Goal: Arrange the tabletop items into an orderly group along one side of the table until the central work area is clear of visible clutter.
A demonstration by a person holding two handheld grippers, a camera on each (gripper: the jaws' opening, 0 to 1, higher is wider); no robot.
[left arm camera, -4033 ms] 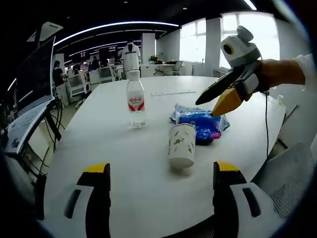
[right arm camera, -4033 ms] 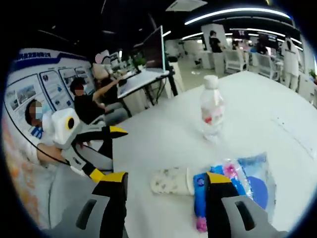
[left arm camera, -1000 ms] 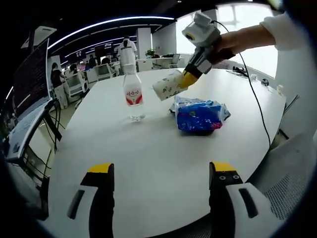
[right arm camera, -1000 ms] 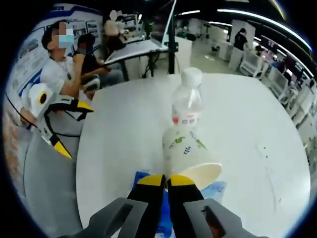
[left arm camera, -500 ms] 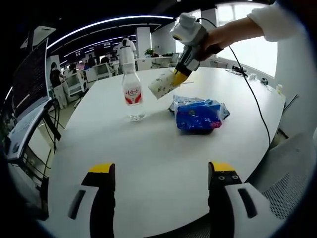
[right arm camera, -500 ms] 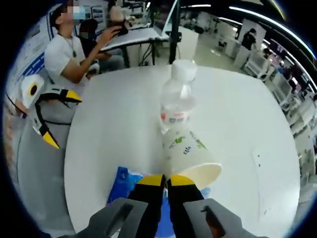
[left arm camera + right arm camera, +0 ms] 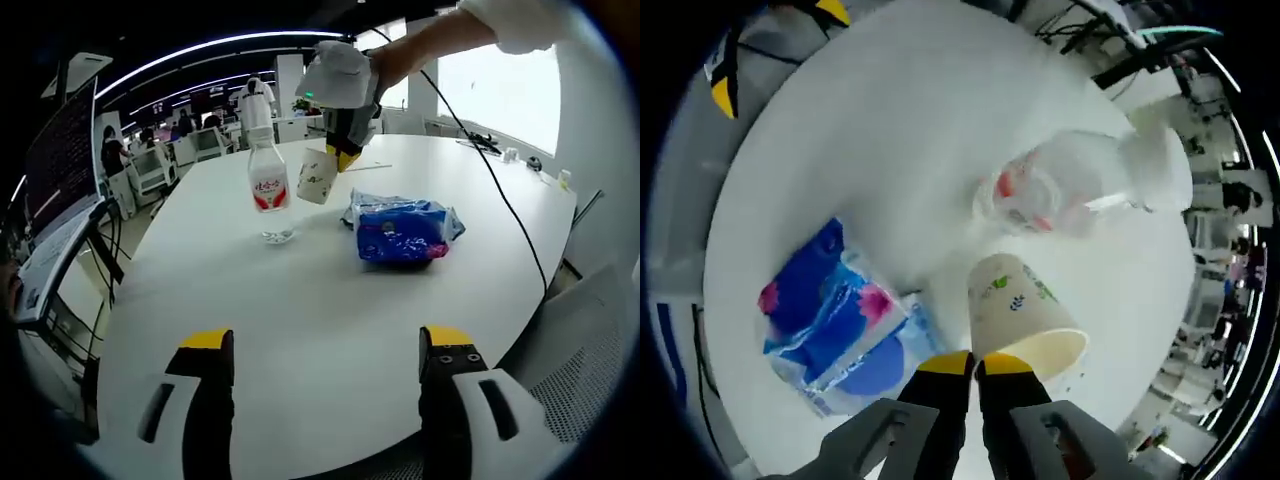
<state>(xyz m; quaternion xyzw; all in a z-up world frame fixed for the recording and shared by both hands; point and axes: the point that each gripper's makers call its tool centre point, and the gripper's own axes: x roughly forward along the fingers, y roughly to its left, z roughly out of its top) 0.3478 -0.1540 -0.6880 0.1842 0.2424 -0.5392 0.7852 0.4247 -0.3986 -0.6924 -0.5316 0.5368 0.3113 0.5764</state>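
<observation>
The right gripper (image 7: 974, 362) has its yellow-tipped fingers (image 7: 945, 364) pressed together on the rim of a white paper cup (image 7: 1023, 313) with a green leaf print, so the cup is pinched and lifted above the white bench (image 7: 880, 150). In the right gripper view the camera looks steeply down: the cup points away from the fingers, its open mouth is near them, and its closed end is just beside a clear plastic water bottle (image 7: 1080, 185) with a red label and a white cap. To the left of the cup a blue plastic packet (image 7: 835, 320) with pink marks lies flat on the bench. In the left gripper view the right gripper (image 7: 342, 158) comes from the upper right, held by a person's hand in a white sleeve (image 7: 505, 22), and the paper cup (image 7: 316, 177) hangs tilted in the air just beside the water bottle (image 7: 268, 193), which stands upright on the bench (image 7: 300, 330). The blue packet (image 7: 402, 230) lies to the right of the bottle, apart from it. The left gripper (image 7: 318, 350) is low over the near part of the bench, its fingers (image 7: 207, 345) spread wide and holding nothing. A monitor on a stand (image 7: 62, 170) is at the left side of the bench.
</observation>
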